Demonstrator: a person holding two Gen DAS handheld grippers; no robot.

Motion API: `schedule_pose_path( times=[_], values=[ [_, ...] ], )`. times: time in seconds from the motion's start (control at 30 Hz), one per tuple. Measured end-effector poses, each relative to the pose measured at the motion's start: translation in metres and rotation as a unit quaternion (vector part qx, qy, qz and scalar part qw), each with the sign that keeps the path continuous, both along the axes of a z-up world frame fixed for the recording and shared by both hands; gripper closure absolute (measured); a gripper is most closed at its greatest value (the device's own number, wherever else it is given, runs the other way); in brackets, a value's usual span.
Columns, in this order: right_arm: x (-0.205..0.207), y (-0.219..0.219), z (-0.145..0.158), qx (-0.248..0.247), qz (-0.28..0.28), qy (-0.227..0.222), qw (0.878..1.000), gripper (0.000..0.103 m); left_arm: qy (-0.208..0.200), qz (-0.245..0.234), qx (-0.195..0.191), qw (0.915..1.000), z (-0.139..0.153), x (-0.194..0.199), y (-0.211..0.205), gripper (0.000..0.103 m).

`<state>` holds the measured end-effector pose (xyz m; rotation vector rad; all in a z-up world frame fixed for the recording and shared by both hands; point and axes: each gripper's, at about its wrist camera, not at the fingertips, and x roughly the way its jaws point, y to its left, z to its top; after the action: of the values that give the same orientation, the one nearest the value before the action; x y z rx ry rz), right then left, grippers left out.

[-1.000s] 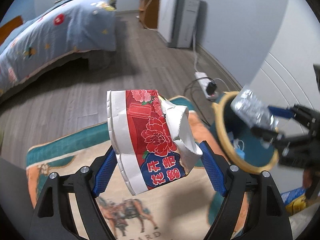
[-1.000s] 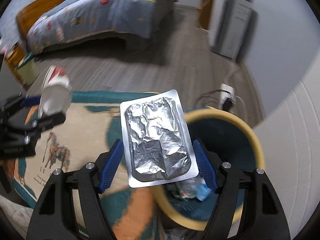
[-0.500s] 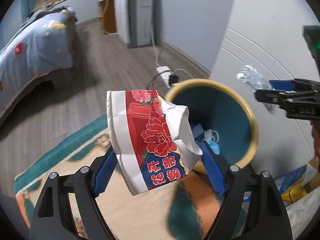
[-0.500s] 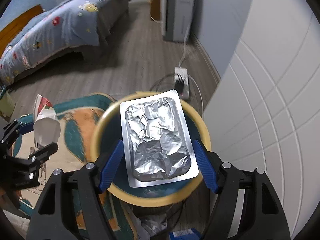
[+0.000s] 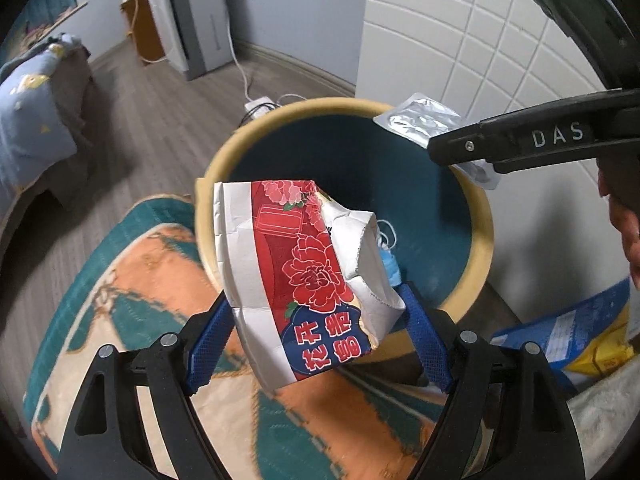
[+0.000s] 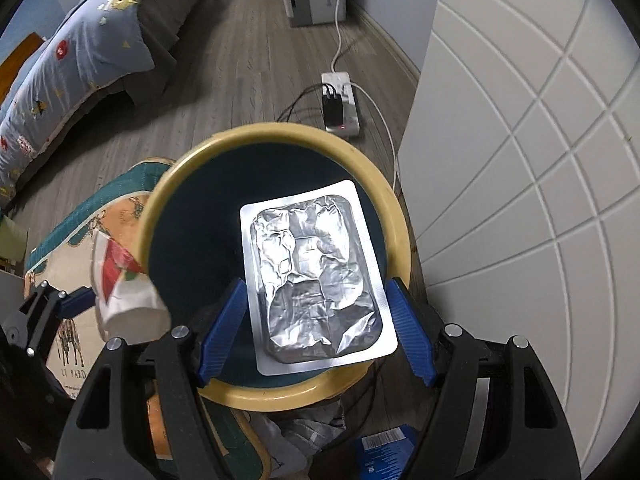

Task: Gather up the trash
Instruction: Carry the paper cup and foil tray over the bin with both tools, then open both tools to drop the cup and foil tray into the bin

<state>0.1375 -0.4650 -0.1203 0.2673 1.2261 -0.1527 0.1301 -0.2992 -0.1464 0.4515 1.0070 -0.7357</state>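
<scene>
My left gripper (image 5: 320, 344) is shut on a crumpled red, white and blue paper carton (image 5: 296, 276), held at the near rim of a round bin (image 5: 482, 240) with a yellow rim and dark blue inside. My right gripper (image 6: 316, 332) is shut on a silver foil blister pack (image 6: 316, 284), held right over the bin's opening (image 6: 192, 248). The right gripper and its foil pack (image 5: 420, 124) show in the left wrist view above the bin's far rim. The carton (image 6: 120, 284) and left gripper (image 6: 72, 304) show in the right wrist view at the bin's left edge. Some trash lies inside the bin.
The bin stands on a patterned teal and orange rug (image 5: 132, 320) beside a white panelled wall (image 6: 520, 160). A power strip with cables (image 6: 340, 108) lies on the wood floor behind it. A bed (image 6: 80, 48) is at the far left. Blue and yellow packets (image 5: 576, 336) lie right of the bin.
Both grippers have moved closer to the bin with their loads. The foil pack now hangs over the opening and the carton is at the near rim.
</scene>
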Motion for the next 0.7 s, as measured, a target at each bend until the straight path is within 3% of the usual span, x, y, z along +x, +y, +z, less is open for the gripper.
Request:
schedule_pose_path(
  times=[0.2, 0.3, 0.63, 0.7],
  values=[
    [0.002, -0.004, -0.006, 0.002, 0.001, -0.012, 1.000, 0.032, -0.029, 0.008, 0.004, 0.9995, -0.005, 0.006, -0.013, 0.020],
    [0.006, -0.005, -0.008, -0.001, 0.001, -0.024, 1.000, 0.032, -0.031, 0.025, 0.007, 0.9992, -0.007, 0.013, -0.012, 0.012],
    [0.027, 0.009, -0.024, -0.020, 0.008, -0.039, 0.999, 0.031, -0.028, 0.032, 0.009, 0.9991, -0.003, 0.019, 0.006, 0.011],
    [0.028, 0.011, -0.032, -0.018, 0.011, -0.026, 0.999, 0.024, -0.025, 0.039, 0.007, 0.9989, -0.001, 0.022, 0.011, 0.011]
  ],
)
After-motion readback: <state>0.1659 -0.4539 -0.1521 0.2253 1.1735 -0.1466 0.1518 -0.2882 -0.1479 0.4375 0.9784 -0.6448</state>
